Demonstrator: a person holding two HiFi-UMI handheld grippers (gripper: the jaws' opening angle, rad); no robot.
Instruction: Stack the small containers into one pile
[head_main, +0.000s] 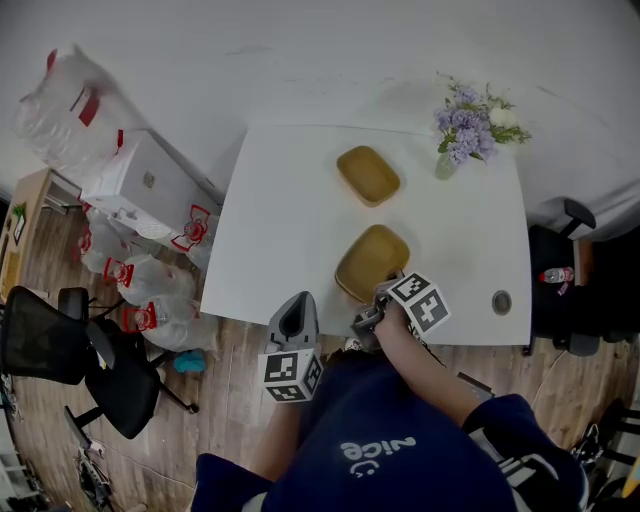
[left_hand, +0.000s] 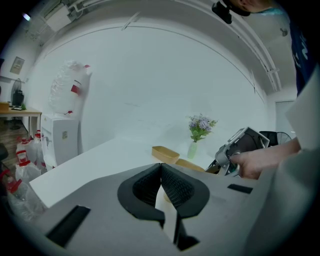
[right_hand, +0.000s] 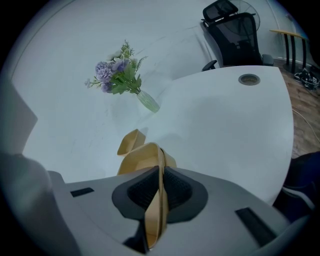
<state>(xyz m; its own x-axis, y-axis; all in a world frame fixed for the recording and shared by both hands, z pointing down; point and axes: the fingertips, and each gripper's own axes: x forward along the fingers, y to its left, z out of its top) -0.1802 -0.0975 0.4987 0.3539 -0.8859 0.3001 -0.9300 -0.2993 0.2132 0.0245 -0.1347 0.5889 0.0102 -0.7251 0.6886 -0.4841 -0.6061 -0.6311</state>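
I see two hand-held grippers at the near edge of a white table (head_main: 290, 210). The right gripper (head_main: 377, 300) has its jaws pressed almost together, pinching the thin near rim of a tan container (head_main: 370, 260). In the right gripper view that rim runs edge-on straight between the two dark ribbed pads (right_hand: 177, 190). The pinched container sits near the table's front edge, just ahead of the person's hand (head_main: 398, 325); I cannot tell whether it rests flat or is lifted. The left gripper (head_main: 296, 312) hangs just off the front edge of the table, to the left of the right one and apart from it. In the left gripper view its jaws meet along a closed seam with nothing between them. I count two tan containers in all. The second container (head_main: 368, 175) lies open side up farther back on the table, well apart from the pinched one, and no gripper touches it. One small vase of purple flowers (head_main: 468, 125) stands at the far right corner. One round grommet (head_main: 501, 302) is set into the tabletop near the right front corner.
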